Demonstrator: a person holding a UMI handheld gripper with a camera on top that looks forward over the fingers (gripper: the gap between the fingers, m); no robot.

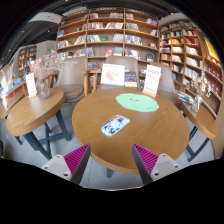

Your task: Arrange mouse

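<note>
While the gripper is held back from the round table, fingers spread with nothing between them, the approach step is judged to be in hand. 1 mouse lies on a mat near the table's front edge; a green disc lies toward the far edge. Lowering onto the mouse is called for next. No writing can be read on the signs.
</note>
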